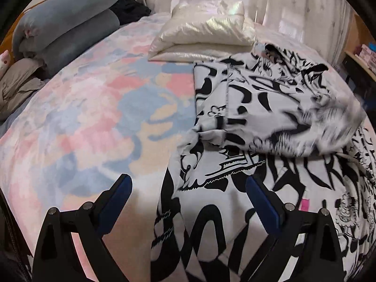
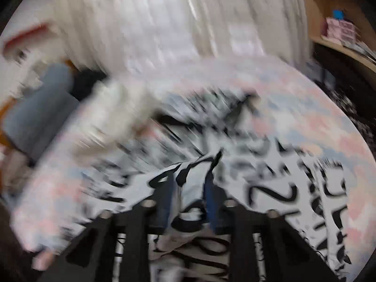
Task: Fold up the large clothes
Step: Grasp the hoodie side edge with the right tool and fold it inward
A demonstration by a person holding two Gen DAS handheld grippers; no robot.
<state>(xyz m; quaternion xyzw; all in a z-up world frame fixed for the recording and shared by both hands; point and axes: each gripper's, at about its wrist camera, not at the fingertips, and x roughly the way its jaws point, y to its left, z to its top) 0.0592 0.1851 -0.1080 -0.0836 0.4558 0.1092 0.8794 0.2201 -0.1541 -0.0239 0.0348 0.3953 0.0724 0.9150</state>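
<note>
The left gripper (image 1: 188, 188) hung spread and empty over the garment's (image 1: 235, 199) near edge, the garment lying on the bed (image 1: 82, 117) with one flap doubled over. The right gripper (image 2: 191, 188) pinched a bunch of fabric, though blur hid how firmly. Risk: a thin pinch could slip and drop the flap crooked, and with the near edge unpinned, the pull could drag the whole garment.

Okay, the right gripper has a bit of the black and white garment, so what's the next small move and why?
Probably carry the fold across and lay it flat. The right gripper has a fold of the black-and-white garment between its fingers, while the far flap looks raised and blurred. The left gripper is open over the near edge, free to steady it.
</note>
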